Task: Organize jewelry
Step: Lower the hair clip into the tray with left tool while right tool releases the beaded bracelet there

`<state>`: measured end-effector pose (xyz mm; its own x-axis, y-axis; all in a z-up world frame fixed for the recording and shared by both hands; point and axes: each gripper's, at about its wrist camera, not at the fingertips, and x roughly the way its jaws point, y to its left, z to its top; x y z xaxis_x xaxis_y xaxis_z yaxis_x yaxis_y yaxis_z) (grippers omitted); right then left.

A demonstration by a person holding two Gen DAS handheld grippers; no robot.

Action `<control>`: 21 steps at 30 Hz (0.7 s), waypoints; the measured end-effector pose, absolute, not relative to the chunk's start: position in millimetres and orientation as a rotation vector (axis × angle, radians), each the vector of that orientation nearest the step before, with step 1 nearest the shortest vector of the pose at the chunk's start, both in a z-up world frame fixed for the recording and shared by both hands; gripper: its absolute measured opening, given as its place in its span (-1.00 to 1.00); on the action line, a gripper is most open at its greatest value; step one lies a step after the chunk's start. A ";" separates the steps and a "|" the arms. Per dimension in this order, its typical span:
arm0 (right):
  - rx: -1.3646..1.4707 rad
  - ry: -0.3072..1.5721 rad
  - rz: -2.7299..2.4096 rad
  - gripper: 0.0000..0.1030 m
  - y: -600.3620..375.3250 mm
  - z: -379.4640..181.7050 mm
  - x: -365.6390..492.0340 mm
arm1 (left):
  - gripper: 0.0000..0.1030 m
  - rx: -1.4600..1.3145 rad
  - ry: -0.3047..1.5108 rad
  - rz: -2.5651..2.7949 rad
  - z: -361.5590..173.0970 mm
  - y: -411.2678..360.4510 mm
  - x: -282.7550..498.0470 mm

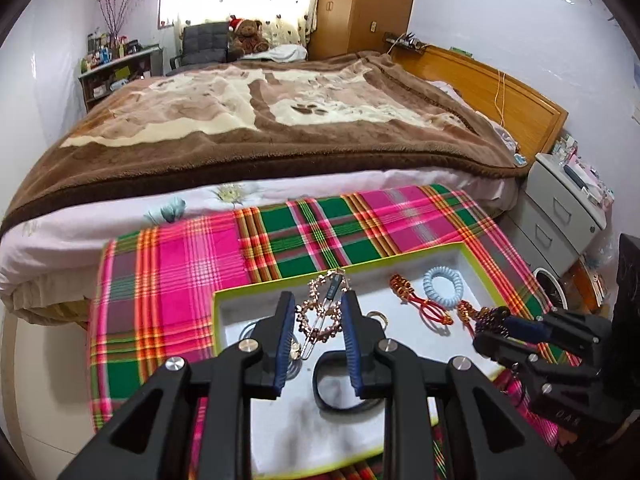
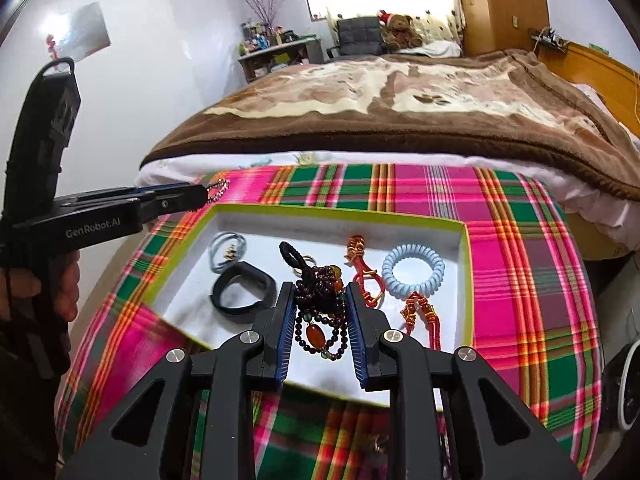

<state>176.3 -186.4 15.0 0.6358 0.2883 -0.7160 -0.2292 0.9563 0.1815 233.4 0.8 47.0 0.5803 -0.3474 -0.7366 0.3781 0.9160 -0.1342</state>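
over one white tray (image 2: 464, 248), two grippers, left (image 1: 316, 316) clamping one rose-gold chain (image 1: 320, 312), right (image 2: 320, 312) one dark bead strand (image 2: 320, 292), seemingly

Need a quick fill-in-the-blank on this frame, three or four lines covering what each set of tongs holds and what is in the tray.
1. The left tongs grip a rose-gold beaded ____.
2. The right tongs hold a string of dark ____ beads with an orange stone.
3. The pale blue spiral hair tie lies inside the shallow white ____ with the lime-green rim.
4. The tray rests on a pink and green ____ cloth.

Missing words: hair clip; purple; tray; plaid
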 end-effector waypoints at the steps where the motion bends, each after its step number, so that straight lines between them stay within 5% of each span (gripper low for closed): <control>1: 0.076 0.842 0.295 -0.50 -185.5 10.8 180.0 | -0.52 0.036 0.860 -0.429 42.8 -0.6 236.0; 21: -0.095 0.915 0.235 -0.50 -166.2 -31.3 199.3 | -0.52 0.081 0.953 -0.380 -12.6 -19.0 264.3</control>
